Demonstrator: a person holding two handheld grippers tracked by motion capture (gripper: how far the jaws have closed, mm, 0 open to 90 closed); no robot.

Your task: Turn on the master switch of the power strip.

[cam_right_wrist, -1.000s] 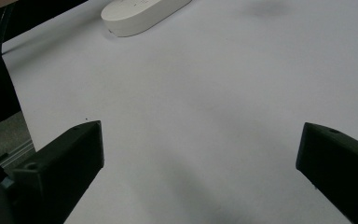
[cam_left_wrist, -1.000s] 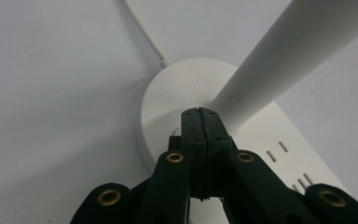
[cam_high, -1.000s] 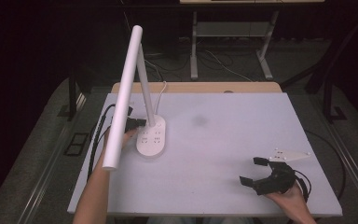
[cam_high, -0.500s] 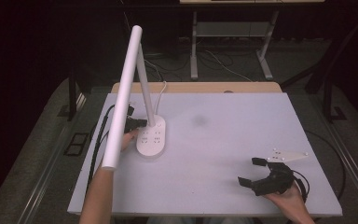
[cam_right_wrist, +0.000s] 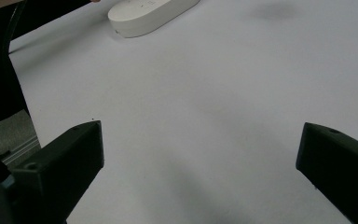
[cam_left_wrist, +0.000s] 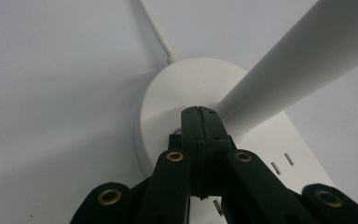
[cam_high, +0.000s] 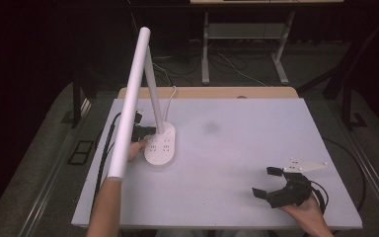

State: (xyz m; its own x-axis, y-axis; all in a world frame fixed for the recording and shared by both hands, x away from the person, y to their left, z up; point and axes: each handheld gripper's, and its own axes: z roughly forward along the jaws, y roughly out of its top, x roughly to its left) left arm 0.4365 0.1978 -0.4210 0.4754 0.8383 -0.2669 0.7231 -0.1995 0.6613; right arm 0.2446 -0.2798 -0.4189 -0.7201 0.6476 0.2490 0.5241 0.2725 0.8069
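No readable words, brands or numbers anywhere here: the lamp base (cam_high: 160, 146) carries small markings by its sockets, too tiny to make out, and the table (cam_high: 237, 148) bears nothing written.

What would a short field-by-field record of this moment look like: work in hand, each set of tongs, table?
work in hand: left tongs pressed tip-first against the lamp base
left tongs: shut, nothing between the jaws, beside the lamp stem
right tongs: open, holding nothing, over bare table near the front right
lamp: white, upright, long lamp head slanting toward the camera
table: white top with one faint dark smudge
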